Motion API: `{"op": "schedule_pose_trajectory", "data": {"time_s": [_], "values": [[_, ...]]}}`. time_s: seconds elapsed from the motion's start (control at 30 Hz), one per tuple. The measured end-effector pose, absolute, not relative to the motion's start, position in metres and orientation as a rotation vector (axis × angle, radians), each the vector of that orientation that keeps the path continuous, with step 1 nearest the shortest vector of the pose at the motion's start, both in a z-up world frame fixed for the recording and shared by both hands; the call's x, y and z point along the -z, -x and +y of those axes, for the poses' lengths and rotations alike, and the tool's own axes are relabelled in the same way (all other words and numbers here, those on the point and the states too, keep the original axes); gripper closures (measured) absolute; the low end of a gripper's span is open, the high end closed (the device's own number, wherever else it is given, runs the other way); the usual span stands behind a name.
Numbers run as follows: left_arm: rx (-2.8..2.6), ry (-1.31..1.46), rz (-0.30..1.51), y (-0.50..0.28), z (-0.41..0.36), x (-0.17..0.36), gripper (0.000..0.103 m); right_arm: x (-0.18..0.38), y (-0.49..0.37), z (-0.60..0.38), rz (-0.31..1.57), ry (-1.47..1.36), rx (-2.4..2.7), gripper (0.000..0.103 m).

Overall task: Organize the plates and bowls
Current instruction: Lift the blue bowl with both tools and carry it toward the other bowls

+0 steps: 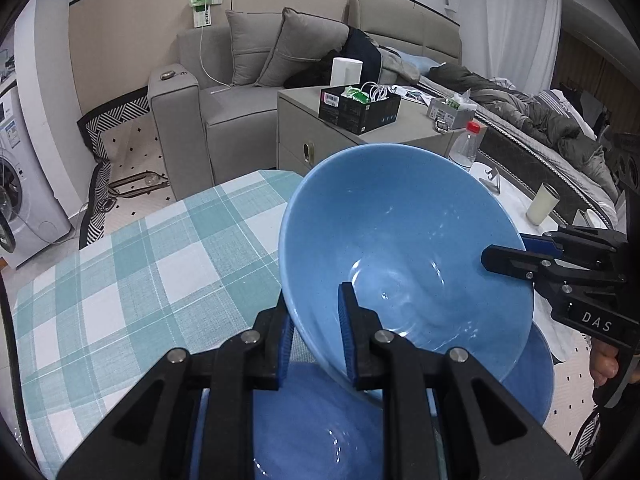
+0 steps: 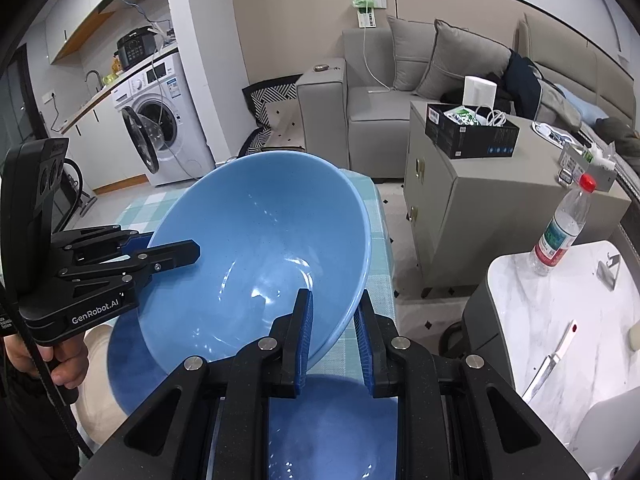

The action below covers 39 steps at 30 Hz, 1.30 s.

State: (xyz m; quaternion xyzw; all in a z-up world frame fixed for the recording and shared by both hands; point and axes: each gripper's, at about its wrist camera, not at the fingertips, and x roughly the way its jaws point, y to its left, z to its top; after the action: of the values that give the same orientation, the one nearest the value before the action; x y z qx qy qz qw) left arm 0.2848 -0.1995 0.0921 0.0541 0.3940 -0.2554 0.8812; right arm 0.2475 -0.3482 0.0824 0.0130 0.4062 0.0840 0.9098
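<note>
A light blue bowl [image 1: 404,248] is held tilted in the air by both grippers, above the checked tablecloth [image 1: 132,280]. My left gripper [image 1: 314,340] is shut on its near rim, one finger inside and one outside. My right gripper [image 2: 334,340] is shut on the opposite rim; it also shows in the left wrist view [image 1: 516,258]. The bowl also shows in the right wrist view [image 2: 256,256], with the left gripper [image 2: 172,254] on its far rim. A darker blue bowl [image 1: 320,432] sits below on the table; it also shows in the right wrist view [image 2: 332,436]. A cream dish [image 2: 96,400] lies beside it.
A grey cabinet [image 2: 476,200] with a black box [image 2: 472,136] stands beyond the table. A marble side table [image 2: 560,320] holds a water bottle [image 2: 564,228] and a knife [image 2: 552,360]. A grey sofa [image 1: 236,92] and a washing machine [image 2: 160,120] stand further off.
</note>
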Motion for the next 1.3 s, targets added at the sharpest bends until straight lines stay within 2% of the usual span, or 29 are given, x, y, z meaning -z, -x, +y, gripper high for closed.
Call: {"op": "schedule_pose_trajectory", "data": {"time_s": [0.7, 1.3], "values": [[0.454, -0.105, 0.763, -0.237, -0.158, -0.110, 0.084, -0.104, -0.209, -0.309, 0.768, -0.014, -0.250, 0.082], [0.373, -0.074, 0.764, -0.215, -0.119, -0.098, 0.084, -0.090, -0.203, -0.269, 0.781, 0.019, -0.341, 0.082]]}}
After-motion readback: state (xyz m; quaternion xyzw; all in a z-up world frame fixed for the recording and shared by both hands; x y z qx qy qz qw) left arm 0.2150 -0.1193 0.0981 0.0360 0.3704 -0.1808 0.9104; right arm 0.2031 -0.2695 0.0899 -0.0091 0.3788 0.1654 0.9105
